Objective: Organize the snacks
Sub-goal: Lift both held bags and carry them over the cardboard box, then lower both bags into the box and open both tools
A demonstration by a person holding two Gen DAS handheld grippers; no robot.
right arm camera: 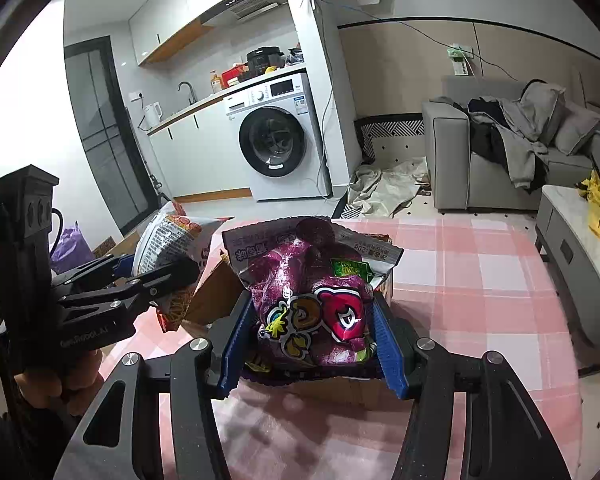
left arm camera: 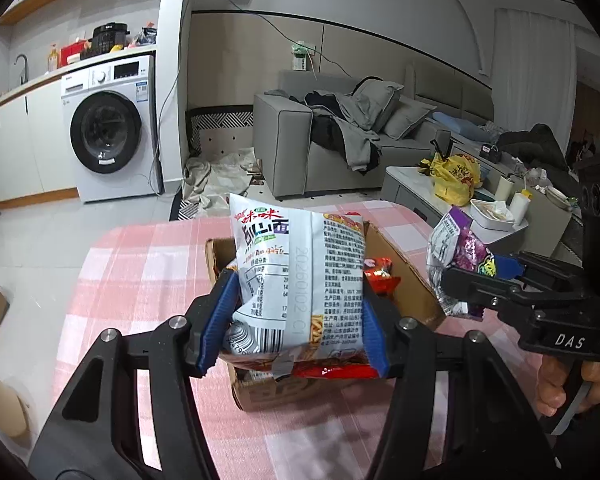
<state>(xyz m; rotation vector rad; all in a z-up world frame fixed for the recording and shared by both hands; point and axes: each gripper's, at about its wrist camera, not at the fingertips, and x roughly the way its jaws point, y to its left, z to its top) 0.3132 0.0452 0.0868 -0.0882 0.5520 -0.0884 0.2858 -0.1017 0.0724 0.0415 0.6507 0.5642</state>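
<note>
Tablecloth [left arm camera: 140, 264] pink-white check — snack bags: white pkt [left arm camera: 300, 280], purple pkt [right arm camera: 316, 304].

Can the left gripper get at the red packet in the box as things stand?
Probably not. The left gripper is already shut on the white snack bag, which hangs over the cardboard box and covers most of the red packet. It would have to drop the bag first.

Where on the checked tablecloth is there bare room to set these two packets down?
Bare cloth lies left of the cardboard box toward the table edge, and right of it toward the coffee table. The box is crowded with red packets. The left claw grips the white packet, the right claw the purple packet.
</note>
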